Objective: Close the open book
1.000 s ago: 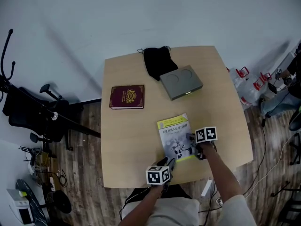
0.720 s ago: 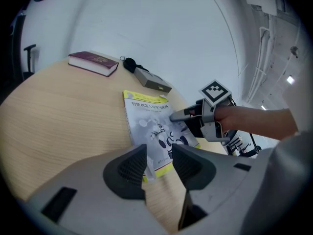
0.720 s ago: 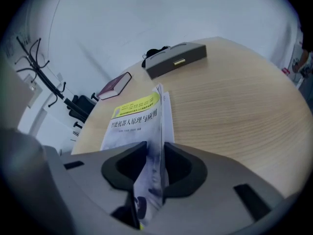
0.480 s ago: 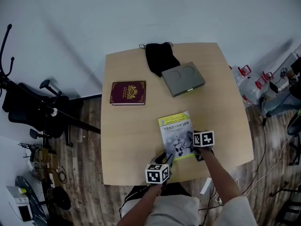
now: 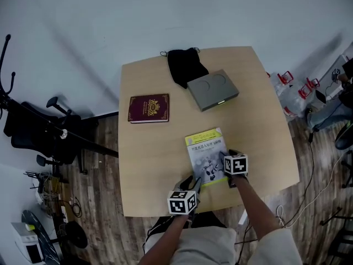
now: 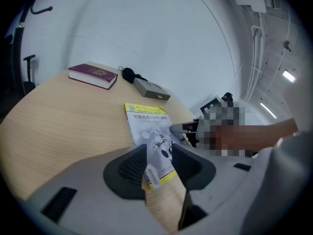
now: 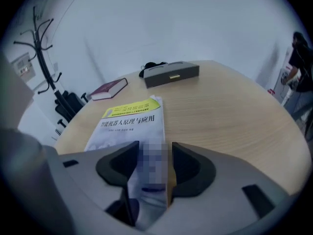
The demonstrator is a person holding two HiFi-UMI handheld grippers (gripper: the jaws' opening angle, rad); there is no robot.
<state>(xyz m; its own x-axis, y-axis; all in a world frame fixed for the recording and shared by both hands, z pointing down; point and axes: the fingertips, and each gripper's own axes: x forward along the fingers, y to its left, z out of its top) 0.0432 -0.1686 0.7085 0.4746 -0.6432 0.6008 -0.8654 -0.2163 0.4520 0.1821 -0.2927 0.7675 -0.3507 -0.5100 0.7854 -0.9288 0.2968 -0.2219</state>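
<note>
The book (image 5: 205, 150) lies closed and flat on the table, its white and yellow cover up. In the left gripper view the book (image 6: 149, 126) stretches away beyond the jaws. My left gripper (image 5: 193, 184) hovers at its near left corner, jaws apart, with the yellow corner showing in the gap (image 6: 157, 158). My right gripper (image 5: 224, 162) sits at the book's right edge. Its jaws (image 7: 155, 160) are opening, with the cover's edge (image 7: 128, 119) between them and the pads off it.
On the wooden table (image 5: 149, 164) a maroon book (image 5: 149, 108) lies at the left. A grey box (image 5: 212, 90) and a black pouch (image 5: 185, 65) sit at the far side. A black chair (image 5: 38, 131) stands off the table's left edge.
The right gripper has rolled at the book's right edge and its jaws have widened. The left gripper has lifted slightly at the near corner. The book has stayed flat.
</note>
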